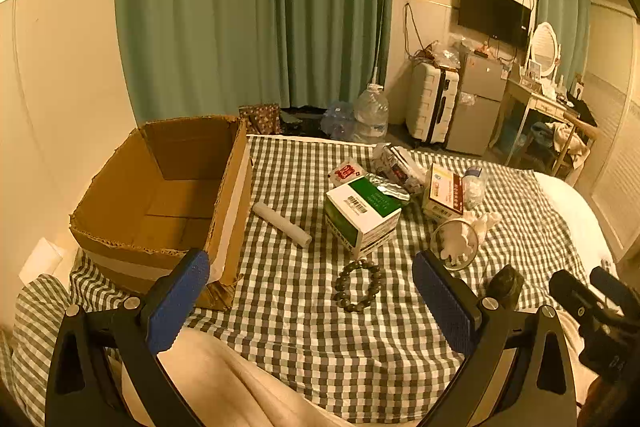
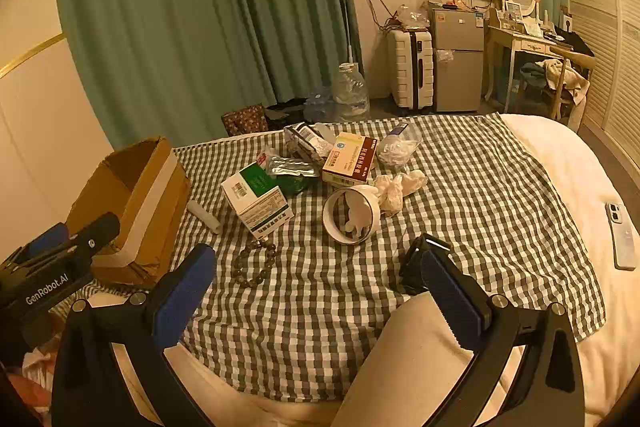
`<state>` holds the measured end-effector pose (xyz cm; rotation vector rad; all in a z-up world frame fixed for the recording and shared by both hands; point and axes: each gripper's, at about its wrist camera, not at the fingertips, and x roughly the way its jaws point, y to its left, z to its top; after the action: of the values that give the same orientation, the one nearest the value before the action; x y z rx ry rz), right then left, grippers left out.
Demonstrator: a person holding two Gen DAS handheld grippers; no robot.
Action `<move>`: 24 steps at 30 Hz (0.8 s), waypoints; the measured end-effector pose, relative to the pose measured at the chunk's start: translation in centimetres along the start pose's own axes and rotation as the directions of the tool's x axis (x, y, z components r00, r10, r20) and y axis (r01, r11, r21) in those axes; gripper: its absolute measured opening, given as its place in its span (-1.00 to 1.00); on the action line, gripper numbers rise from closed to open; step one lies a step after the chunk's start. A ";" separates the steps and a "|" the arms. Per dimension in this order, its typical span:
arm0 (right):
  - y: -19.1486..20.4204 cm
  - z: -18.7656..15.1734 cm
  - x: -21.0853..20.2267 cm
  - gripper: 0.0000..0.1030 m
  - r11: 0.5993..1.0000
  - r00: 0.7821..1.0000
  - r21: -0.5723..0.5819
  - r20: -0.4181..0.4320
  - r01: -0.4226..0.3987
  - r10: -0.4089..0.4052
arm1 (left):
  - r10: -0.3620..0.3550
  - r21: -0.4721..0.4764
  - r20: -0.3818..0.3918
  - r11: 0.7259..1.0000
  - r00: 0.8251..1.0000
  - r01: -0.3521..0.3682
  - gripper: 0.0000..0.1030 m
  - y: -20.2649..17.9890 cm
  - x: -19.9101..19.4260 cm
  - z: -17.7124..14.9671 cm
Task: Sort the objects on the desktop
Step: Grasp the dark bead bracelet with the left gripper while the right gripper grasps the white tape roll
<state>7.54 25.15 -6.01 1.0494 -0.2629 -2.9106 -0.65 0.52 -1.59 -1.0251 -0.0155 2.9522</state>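
On a green checked cloth (image 1: 304, 323) lie a green-and-white box (image 1: 362, 217), a white roll (image 1: 282, 225), a bead bracelet (image 1: 357, 285), a white ring with crumpled tissue (image 1: 456, 243) and a red-and-white medicine box (image 1: 444, 197). An empty cardboard box (image 1: 168, 187) stands at the left. My left gripper (image 1: 310, 261) hangs open above the cloth's near part, the bracelet just beyond it. My right gripper (image 2: 316, 257) is open too, with the bracelet (image 2: 256, 263) ahead on the left and the ring (image 2: 352, 215) ahead. A small dark object (image 2: 416, 267) lies by its right finger.
A phone (image 2: 622, 241) lies on the white bedding at the right. Foil packets (image 2: 290, 167) and a plastic bag (image 2: 398, 147) sit at the back of the pile. Beyond the bed are a water jug (image 2: 350, 91), a suitcase (image 2: 410, 69) and a small fridge (image 2: 458, 59).
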 end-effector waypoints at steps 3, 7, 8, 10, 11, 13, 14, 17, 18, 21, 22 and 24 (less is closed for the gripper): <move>-0.4 0.0 0.8 0.99 1.000 0.999 -0.014 -0.026 0.021 -0.022 | -0.009 -0.010 -0.024 1.000 1.000 0.009 1.00 0.0 0.7 -0.3; -1.3 -0.2 2.0 0.96 1.000 0.998 0.001 -0.055 0.011 -0.011 | -0.021 -0.013 -0.055 1.000 0.998 0.020 1.00 -0.3 2.4 -1.1; -1.5 -0.2 2.4 0.96 1.000 0.998 0.001 -0.063 0.010 -0.010 | -0.030 -0.006 -0.063 1.000 0.998 0.030 1.00 -0.6 2.9 -1.3; -1.9 -0.1 3.0 0.96 1.000 0.997 0.004 -0.075 0.010 -0.010 | -0.054 0.010 -0.083 0.998 0.995 0.055 1.00 -1.3 3.8 -1.8; -2.2 -0.1 3.4 0.96 1.000 0.996 0.006 -0.084 0.009 -0.008 | -0.060 0.016 -0.088 0.998 0.994 0.061 1.00 -1.5 4.1 -1.9; -2.6 0.2 4.3 0.87 1.000 0.994 0.007 -0.105 -0.014 0.015 | -0.069 0.035 -0.103 0.997 0.992 0.073 1.00 -2.5 5.2 -2.4; -2.8 0.3 4.7 0.86 1.000 0.994 0.013 -0.109 -0.024 0.025 | -0.070 0.042 -0.112 0.996 0.991 0.075 1.00 -2.9 5.8 -2.5; -3.8 1.0 6.0 0.85 0.998 0.991 0.042 -0.121 -0.051 0.056 | -0.077 0.063 -0.165 0.994 0.983 0.089 1.00 -4.2 8.4 -2.7; -4.0 1.3 6.6 0.85 0.998 0.991 0.043 -0.125 -0.052 0.057 | -0.080 0.064 -0.177 0.994 0.981 0.093 1.00 -4.5 9.2 -2.8; -4.4 1.9 8.2 0.85 0.999 0.990 0.020 -0.139 -0.027 0.030 | -0.095 0.063 -0.221 0.992 0.971 0.111 1.00 -5.5 12.4 -3.5; -4.5 2.2 9.0 0.85 1.000 0.989 0.013 -0.146 -0.013 0.014 | -0.098 0.066 -0.238 0.991 0.966 0.117 1.00 -5.8 13.6 -3.8; -4.6 2.5 10.2 0.85 1.000 0.988 0.002 -0.157 -0.002 0.002 | -0.091 0.079 -0.278 0.990 0.956 0.117 1.00 -6.5 15.9 -4.5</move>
<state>-1.77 29.15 -11.31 1.2690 -0.2606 -2.8059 -10.28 7.29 -14.88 -1.3627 0.0717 2.6638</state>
